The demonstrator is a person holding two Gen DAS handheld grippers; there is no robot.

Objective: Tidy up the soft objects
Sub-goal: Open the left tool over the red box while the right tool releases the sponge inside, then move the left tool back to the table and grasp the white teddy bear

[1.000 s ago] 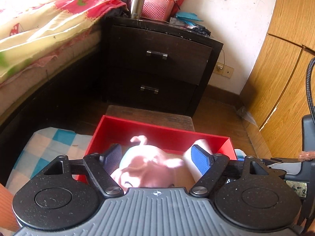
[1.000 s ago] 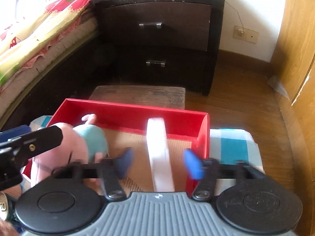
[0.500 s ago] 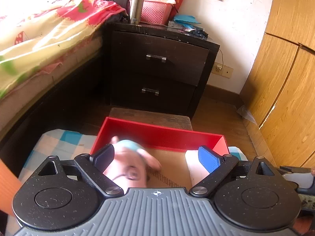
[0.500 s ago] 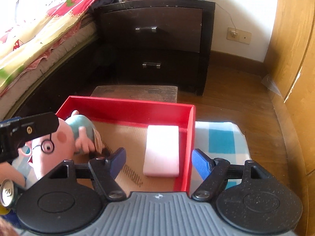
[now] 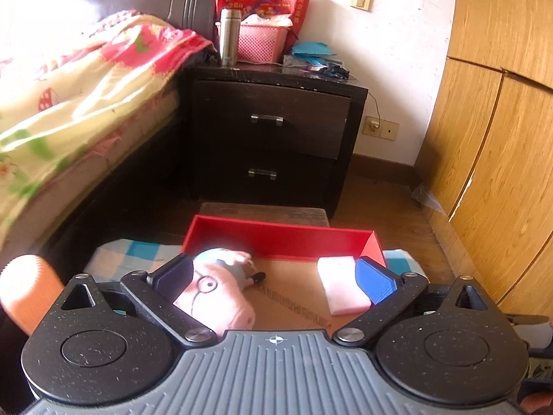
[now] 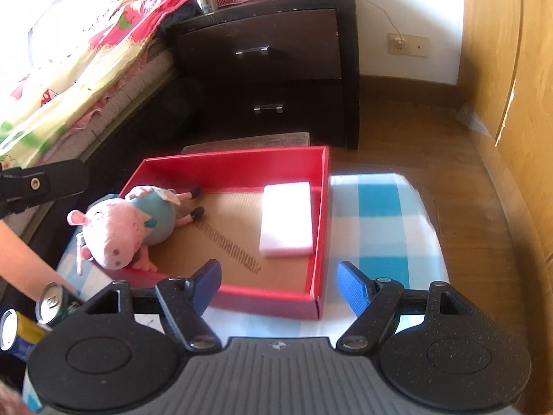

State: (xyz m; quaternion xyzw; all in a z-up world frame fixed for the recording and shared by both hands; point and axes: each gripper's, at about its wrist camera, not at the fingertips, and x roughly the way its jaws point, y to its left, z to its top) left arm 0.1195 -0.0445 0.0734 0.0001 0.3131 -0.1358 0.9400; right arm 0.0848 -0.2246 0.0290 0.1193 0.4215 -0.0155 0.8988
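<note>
**Over the red box: both toys lie inside**

Between the left tool's (image 5: 273, 276) opening, empty fingers, the pink pig plush (image 6: 128, 224) lies free in the red box (image 6: 242, 167), its head over the left rim and its feet on the cardboard floor. One second ago it sat between these fingers. The right tool (image 6: 279, 287) hangs open and empty over the near rim. The white sponge (image 6: 287, 218) lies flat against the right wall; a second ago it stood on edge between the right fingers. The box rests on a blue checked cloth (image 6: 380, 221). Two cans (image 6: 52, 306) stand left of it.
</note>
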